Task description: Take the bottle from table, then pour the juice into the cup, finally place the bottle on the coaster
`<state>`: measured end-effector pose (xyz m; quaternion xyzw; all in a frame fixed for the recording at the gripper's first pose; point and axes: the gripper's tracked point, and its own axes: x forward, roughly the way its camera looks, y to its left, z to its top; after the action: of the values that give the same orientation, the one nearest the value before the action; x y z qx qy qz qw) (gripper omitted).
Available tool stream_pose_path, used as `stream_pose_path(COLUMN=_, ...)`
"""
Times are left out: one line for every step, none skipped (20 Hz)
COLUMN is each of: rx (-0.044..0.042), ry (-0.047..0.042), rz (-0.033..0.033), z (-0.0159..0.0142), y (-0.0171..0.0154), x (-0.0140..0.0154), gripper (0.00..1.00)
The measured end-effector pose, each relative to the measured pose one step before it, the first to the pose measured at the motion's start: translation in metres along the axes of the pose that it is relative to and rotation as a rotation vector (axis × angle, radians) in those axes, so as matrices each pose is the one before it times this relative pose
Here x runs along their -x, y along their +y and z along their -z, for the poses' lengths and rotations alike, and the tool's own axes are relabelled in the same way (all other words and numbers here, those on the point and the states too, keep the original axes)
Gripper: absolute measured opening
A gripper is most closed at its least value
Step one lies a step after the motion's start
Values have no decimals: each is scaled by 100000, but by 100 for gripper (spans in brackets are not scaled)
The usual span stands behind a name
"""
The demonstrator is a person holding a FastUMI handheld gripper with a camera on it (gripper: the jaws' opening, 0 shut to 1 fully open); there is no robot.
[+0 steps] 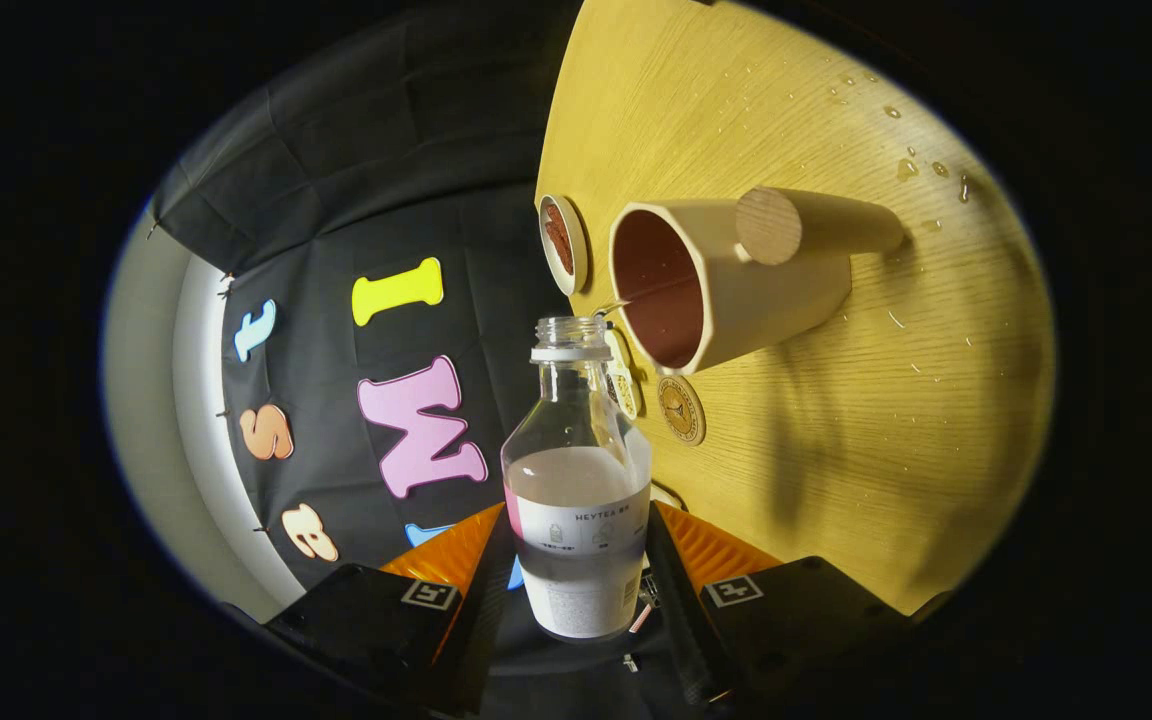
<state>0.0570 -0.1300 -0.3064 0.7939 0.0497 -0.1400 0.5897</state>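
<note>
Behind our work hangs the booth's black cloth wall, and the pale wood-grain worktop (pixel 836 420) looks stood on end because we have rolled the tool (pixel 576 560) hard onto its side. It is clamped on the clear plastic bottle with a white label (pixel 576 480), both fingers pressing its lower body, the capless neck aimed at the cream faceted cup with a round wooden handle (pixel 726 280). We hold the mouth just beside the cup's rim so the thin stream lands in its reddish interior; pale juice sits level around mid-bottle, so we judge pouring partly done. Beyond the cup lies a small round cream dish with brown contents (pixel 563 243); a round brown coaster (pixel 681 409) waits nearby. Droplets speckle the worktop's far side.
</note>
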Motion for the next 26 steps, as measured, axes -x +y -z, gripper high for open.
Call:
stream_pose_path(rx=-92, ry=-422, rz=-160, z=-41, y=-61, x=32, gripper=74)
stream_pose_path(rx=-447, ry=-482, rz=83, z=-190, y=-71, x=-29, gripper=74)
stream_pose_path(rx=-1035, ry=-646, rz=-144, z=-241, y=-39, x=-53, gripper=74)
stream_pose_path(rx=-1122, ry=-710, rz=-207, z=-162, y=24, x=47, gripper=74)
stream_pose_path(rx=-923, ry=-408, rz=-523, z=-145, y=65, x=-92, gripper=74)
stream_pose_path(rx=-603, ry=-88, rz=-221, z=168, y=73, x=-196, gripper=74)
stream_pose_path(rx=-436, ry=21, rz=-291, z=56, y=-50, x=19, gripper=74)
stream_pose_path(rx=-416, ry=-4, rz=-325, z=89, y=355, x=-78, gripper=74)
stream_pose_path(rx=-636, ry=77, rz=-147, z=-77, y=-78, x=-109, gripper=74)
stream_pose_path(rx=-790, ry=82, rz=-204, z=-316, y=-57, x=209, gripper=74)
stream_pose_path(rx=-989, ry=126, rz=-29, z=-156, y=149, x=-125, gripper=74)
stream_pose_path(rx=-1214, ry=53, rz=-276, z=124, y=-7, x=158, gripper=74)
stream_pose_path(rx=-1007, ry=60, rz=-136, z=-37, y=5, x=104, gripper=74)
stream_pose_path(rx=-851, ry=69, rz=124, z=221, y=57, x=-151, gripper=74)
stream_pose_path(rx=-884, ry=85, rz=129, z=65, y=-3, x=-29, gripper=74)
stream_pose_path(rx=-967, ry=10, rz=17, z=18, y=19, x=-53, gripper=74)
stream_pose_path(rx=-932, ry=68, rz=-93, z=43, y=-58, x=232, gripper=74)
stream_pose_path(rx=-788, ry=66, rz=19, z=-32, y=179, x=-74, gripper=74)
stream_pose_path(rx=-748, ry=114, rz=-128, z=-62, y=134, x=24, gripper=74)
stream_pose_path(rx=-614, ry=235, rz=-430, z=-23, y=156, x=-78, gripper=74)
stream_pose_path(rx=-424, ry=202, rz=-459, z=100, y=270, x=-159, gripper=74)
stream_pose_path(rx=-295, ry=74, rz=-564, z=-29, y=218, x=-136, gripper=74)
stream_pose_path(rx=-322, ry=110, rz=-438, z=-64, y=82, x=-2, gripper=74)
stream_pose_path(rx=-584, ry=220, rz=-174, z=93, y=34, x=-15, gripper=74)
stream_pose_path(rx=-876, ry=283, rz=-223, z=-9, y=-21, x=201, gripper=74)
stream_pose_path(rx=-786, ry=77, rz=-176, z=-54, y=279, x=-104, gripper=74)
